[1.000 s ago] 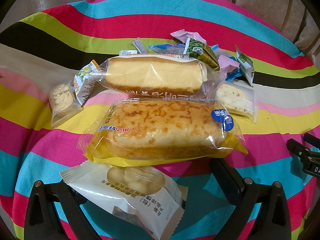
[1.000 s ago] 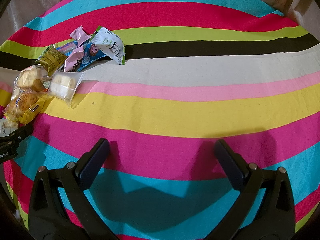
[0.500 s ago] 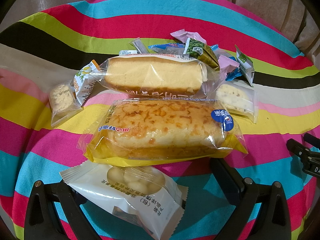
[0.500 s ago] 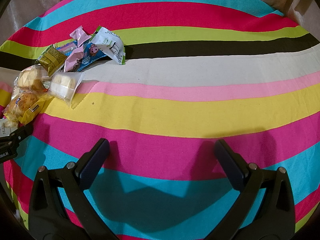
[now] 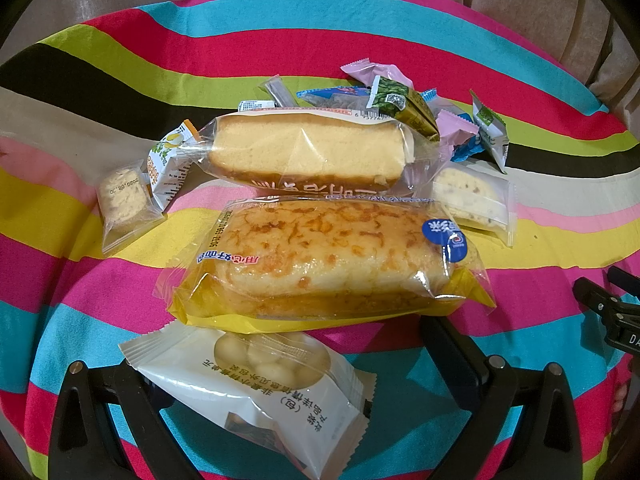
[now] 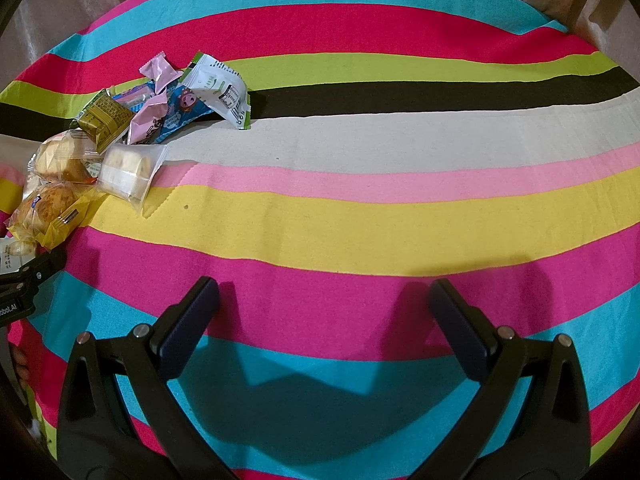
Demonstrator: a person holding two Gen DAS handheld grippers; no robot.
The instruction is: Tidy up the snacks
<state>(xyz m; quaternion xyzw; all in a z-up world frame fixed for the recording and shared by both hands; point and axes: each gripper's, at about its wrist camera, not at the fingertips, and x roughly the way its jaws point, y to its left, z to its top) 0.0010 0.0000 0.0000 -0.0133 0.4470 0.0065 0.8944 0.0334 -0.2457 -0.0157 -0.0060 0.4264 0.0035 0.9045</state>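
On the striped tabletop (image 5: 100,92), far left, a small clear-wrapped biscuit (image 5: 124,204), then a yellow-printed sachet (image 5: 168,160). Centre: a sponge cake slice (image 5: 308,152) behind a yellow-wrapped bread loaf (image 5: 328,260), a white pack of round balls (image 5: 256,388) nearest, lying between the spread fingers of the left claw (image 5: 280,364), untouched. Behind, a heap of small candy wrappers (image 6: 168,100); right of it a pale cake bar (image 5: 472,196). Right claw (image 6: 324,308) gaping wide over bare cloth, well apart from the snacks.

The cloth (image 6: 360,216) runs in stripes of magenta, turquoise, red, lime, black, cream, pink and yellow. The bread packet (image 5: 328,264) is yellow with a blue badge; the ball-snack pouch (image 5: 256,392) is white.
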